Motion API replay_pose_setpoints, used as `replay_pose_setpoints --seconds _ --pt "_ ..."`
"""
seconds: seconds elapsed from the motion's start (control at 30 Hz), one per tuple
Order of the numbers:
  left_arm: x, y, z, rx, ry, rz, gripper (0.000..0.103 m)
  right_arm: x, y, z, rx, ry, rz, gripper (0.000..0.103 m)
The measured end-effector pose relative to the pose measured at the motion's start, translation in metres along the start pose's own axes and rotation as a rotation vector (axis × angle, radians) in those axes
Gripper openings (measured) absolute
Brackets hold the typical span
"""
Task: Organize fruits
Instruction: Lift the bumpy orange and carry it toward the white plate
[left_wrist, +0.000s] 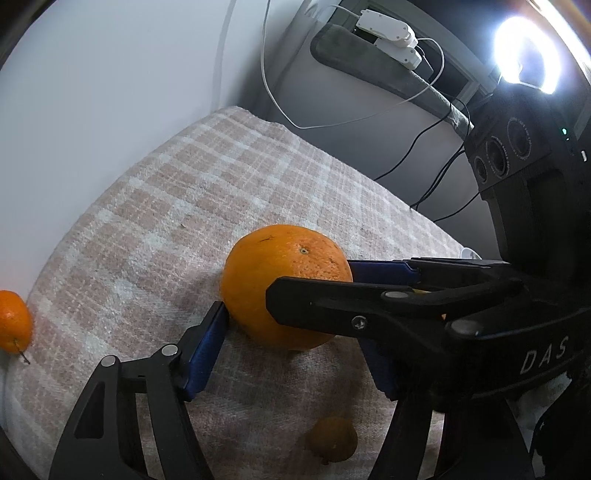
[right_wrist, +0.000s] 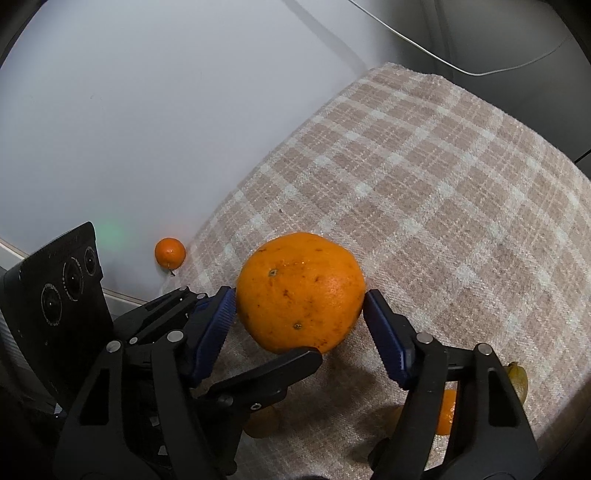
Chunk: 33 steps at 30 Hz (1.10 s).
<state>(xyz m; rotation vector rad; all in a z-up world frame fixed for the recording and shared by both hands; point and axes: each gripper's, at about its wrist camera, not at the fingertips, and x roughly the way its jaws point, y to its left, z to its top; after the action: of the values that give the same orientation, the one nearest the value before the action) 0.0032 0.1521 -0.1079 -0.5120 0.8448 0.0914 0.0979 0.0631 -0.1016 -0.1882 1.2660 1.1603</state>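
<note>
A large orange (left_wrist: 284, 284) (right_wrist: 299, 291) is held just above the checked pink-and-white cloth (left_wrist: 192, 192) (right_wrist: 424, 192). My left gripper (left_wrist: 295, 332) has its blue pads on both sides of it. My right gripper (right_wrist: 299, 314) comes in from the right in the left wrist view and also has its blue pads against the orange's sides. A small mandarin (left_wrist: 13, 319) (right_wrist: 170, 252) lies on the white table at the cloth's edge. A small dull yellow fruit (left_wrist: 334, 439) lies on the cloth below the orange.
Under my right gripper lie another small orange fruit (right_wrist: 445, 411), a yellowish fruit (right_wrist: 517, 380) and a dull one (right_wrist: 262, 421). A white wall (left_wrist: 92, 92) lies behind. Cables and a bright lamp (left_wrist: 524, 51) are at the back right.
</note>
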Motion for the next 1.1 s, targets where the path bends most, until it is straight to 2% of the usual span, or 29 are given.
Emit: replay_pose_setpoints --seconds 0.5,1.1 --pt "-0.011 -0.022 0.008 0.052 -0.044 0.011 0.068 -0.024 0.003 -0.009 -0.014 -0.064 -0.018 0.073" --pt "0.008 -0.109 0.019 0.185 -0.045 -0.065 0.068 -0.105 -0.045 -0.035 0.066 -0.188 -0.097 0.073"
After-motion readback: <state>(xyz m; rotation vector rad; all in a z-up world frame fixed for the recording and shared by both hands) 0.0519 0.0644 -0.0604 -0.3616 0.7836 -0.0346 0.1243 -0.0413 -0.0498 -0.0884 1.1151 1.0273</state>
